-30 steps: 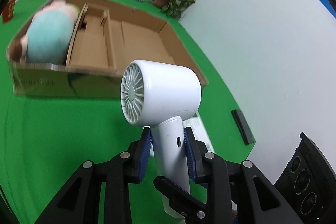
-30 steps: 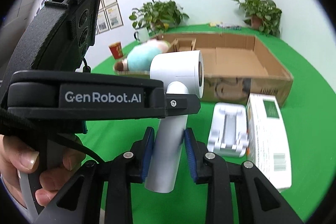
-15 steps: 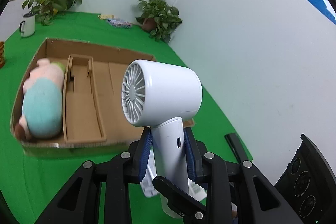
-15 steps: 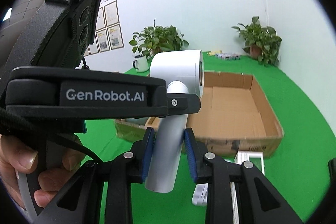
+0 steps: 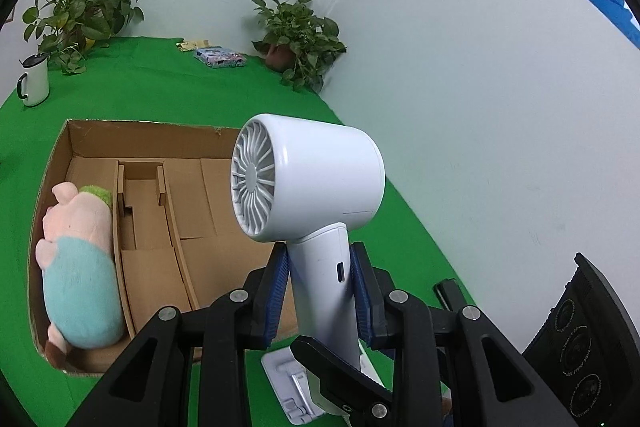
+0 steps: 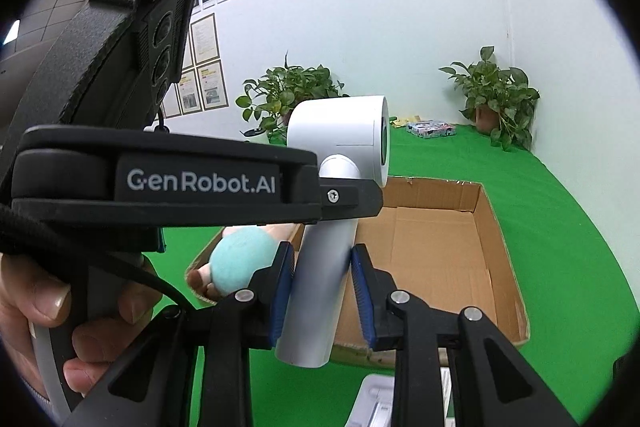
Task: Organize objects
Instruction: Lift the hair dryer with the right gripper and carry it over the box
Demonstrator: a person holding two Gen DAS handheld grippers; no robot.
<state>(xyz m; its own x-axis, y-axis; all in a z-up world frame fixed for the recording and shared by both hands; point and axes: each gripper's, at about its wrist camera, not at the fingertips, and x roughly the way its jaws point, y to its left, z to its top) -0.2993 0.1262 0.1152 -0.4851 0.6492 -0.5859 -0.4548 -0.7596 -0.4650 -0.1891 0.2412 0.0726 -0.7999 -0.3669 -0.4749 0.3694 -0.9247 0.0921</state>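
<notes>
Two potted plants (image 5: 300,35) stand by the white wall, a white mug (image 5: 34,79) beside one.

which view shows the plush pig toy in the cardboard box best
The left wrist view: the pink plush pig in its teal outfit lies in full along the left compartment of the brown cardboard box. In the right wrist view, only its teal rump and a foot show behind the black left gripper.
</notes>
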